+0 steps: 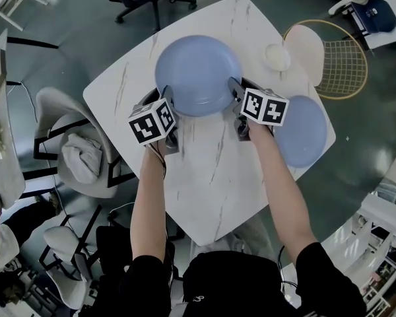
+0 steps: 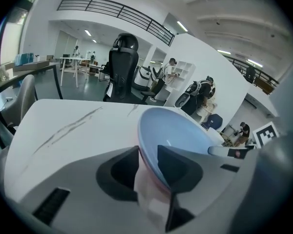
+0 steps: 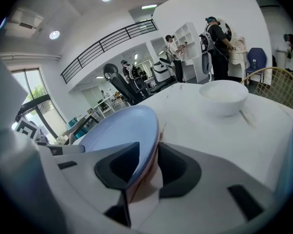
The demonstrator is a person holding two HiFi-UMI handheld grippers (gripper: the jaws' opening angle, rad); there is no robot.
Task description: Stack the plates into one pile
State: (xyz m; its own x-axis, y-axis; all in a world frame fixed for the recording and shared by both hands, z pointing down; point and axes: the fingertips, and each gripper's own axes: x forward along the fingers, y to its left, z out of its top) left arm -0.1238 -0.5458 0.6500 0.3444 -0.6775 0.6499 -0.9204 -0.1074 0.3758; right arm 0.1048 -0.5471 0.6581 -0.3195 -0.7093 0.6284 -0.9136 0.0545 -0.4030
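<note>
A round, smooth pale-blue plate (image 1: 198, 71) with a shallow raised rim sits at the 12 o'clock part of the bench (image 1: 211, 177), a white slab with grey marble veins and rounded corners. The left hand-held gripper (image 1: 166, 98) has its jaws partly closed on the plate's rim at 8 o'clock. In the left gripper view the thin blue edge runs between the dark, wedge-shaped pads (image 2: 173, 165), with a pinkish surface just beneath it. The right hand-held gripper (image 1: 236, 88) clamps the opposite rim at 4 o'clock in the same way, also only partly closed because the rim fills the gap.

A second blue plate (image 1: 303, 134), equally glossy, lies flat at the bench's 3 o'clock edge, slightly overhanging it. A small white bowl (image 1: 277, 57) stands at 1 o'clock, near a gold wire chair (image 1: 346, 61).
</note>
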